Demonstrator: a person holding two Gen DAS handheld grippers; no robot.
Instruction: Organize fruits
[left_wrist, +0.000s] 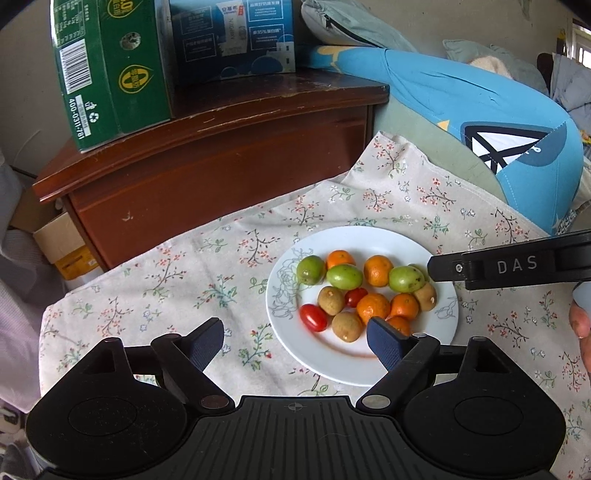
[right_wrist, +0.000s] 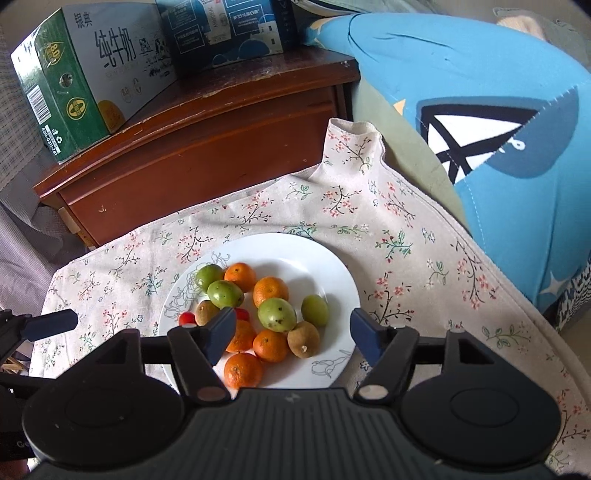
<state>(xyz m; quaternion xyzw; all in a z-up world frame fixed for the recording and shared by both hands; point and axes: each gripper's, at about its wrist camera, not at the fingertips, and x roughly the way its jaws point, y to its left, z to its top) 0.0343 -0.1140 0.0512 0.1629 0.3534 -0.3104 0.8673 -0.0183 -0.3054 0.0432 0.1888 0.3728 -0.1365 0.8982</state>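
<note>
The plate (right_wrist: 332, 273) was white, with a grey line-drawn flower motif at its left rim. On it lay orange mandarins (right_wrist: 270, 291), green fruits (right_wrist: 277, 314), brown-tan fruits (right_wrist: 303, 339) and red cherry tomatoes (left_wrist: 313, 317). The cloth (left_wrist: 184, 266) was beige, printed with dark twigs and small red, white and green blossoms. Upper left of the frame — a green carton (left_wrist: 107, 70) and a dark blue carton (left_wrist: 232, 37) on a red-brown cabinet (left_wrist: 221, 155). Upper right — a bright blue cushion (right_wrist: 480, 92) with white and navy shapes.

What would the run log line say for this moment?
stage: before first pick | left tongs: open, empty | right tongs: open, empty, over plate | fruits: all on plate, mixed
</note>
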